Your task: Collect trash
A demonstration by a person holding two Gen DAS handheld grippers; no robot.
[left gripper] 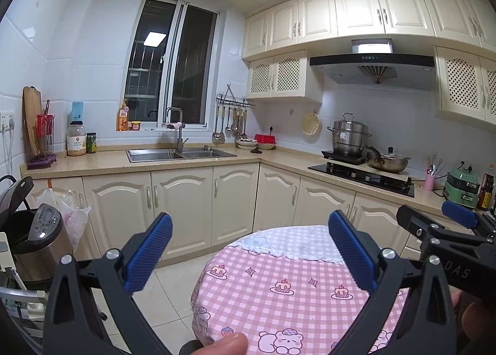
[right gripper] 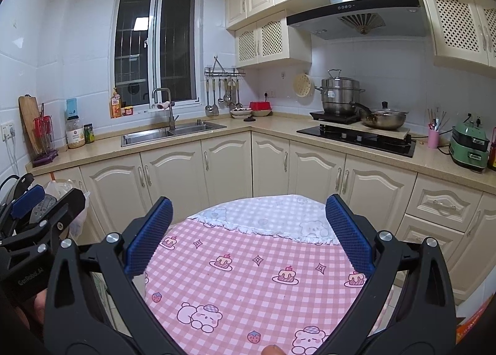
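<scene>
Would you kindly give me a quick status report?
Left gripper open, right gripper open, both empty. Above pink tablecloth; no trash visible. Trash can far left.

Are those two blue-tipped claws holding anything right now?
No. The left gripper and right gripper are both open and empty, above the pink checked table.

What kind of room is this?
A home kitchen: sink under the window, stove with pots beneath a range hood, cabinets around. A round table with a pink checked cloth stands in front.
</scene>
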